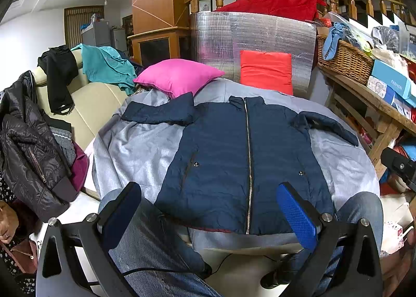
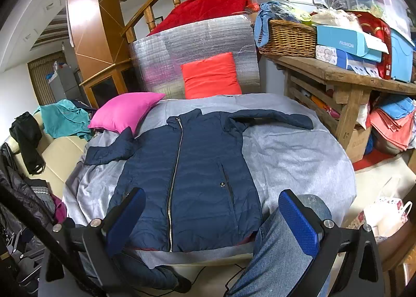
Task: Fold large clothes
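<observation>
A navy blue quilted jacket (image 1: 234, 164) lies flat, zipped, front up, on a table covered with a grey sheet (image 1: 135, 146); both sleeves spread outward. It also shows in the right wrist view (image 2: 197, 182). My left gripper (image 1: 213, 213) is open and empty, held above the jacket's near hem, its blue pads (image 1: 296, 216) apart. My right gripper (image 2: 212, 221) is open and empty, also above the near hem. The person's jeans-clad legs (image 2: 280, 252) show below both grippers.
A pink pillow (image 1: 179, 76) and an orange-red pillow (image 1: 265, 70) sit at the table's far edge before a silver foil panel (image 1: 249, 34). A sofa with clothes and a black jacket (image 1: 28, 146) is on the left. A cluttered wooden shelf with a wicker basket (image 2: 288, 37) is on the right.
</observation>
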A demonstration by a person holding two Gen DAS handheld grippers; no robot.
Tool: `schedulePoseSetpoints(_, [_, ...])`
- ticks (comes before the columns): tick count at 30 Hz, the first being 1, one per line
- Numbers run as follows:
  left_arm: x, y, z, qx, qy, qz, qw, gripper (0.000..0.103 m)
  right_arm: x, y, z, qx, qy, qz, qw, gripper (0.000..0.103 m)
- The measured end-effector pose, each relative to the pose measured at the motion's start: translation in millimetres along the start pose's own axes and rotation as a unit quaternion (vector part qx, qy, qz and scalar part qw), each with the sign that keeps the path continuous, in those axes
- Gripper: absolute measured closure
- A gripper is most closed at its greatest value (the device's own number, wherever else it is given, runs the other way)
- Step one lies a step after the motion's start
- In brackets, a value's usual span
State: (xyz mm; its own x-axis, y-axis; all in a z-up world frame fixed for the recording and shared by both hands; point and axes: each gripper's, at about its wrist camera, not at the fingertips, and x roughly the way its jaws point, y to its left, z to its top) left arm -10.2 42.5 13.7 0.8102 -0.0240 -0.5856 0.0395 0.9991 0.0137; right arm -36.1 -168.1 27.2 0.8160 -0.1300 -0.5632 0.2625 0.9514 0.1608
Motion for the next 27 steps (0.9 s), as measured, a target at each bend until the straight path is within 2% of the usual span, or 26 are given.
schedulePoseSetpoints(21, [-0.4,1.6,0.2,-0.001,0.001,-0.001,1.0,0.0,1.5,2.5,-1.4,-0.001,0.003,0.002,1.0,0.0])
schedulePoseSetpoints(27, [3.9,3.6,0.9,-0.007,-0.001,-0.005,1.0,0.0,2.3,8.6,-1.3,-0.02,0.001,0.0,1.0,0.0])
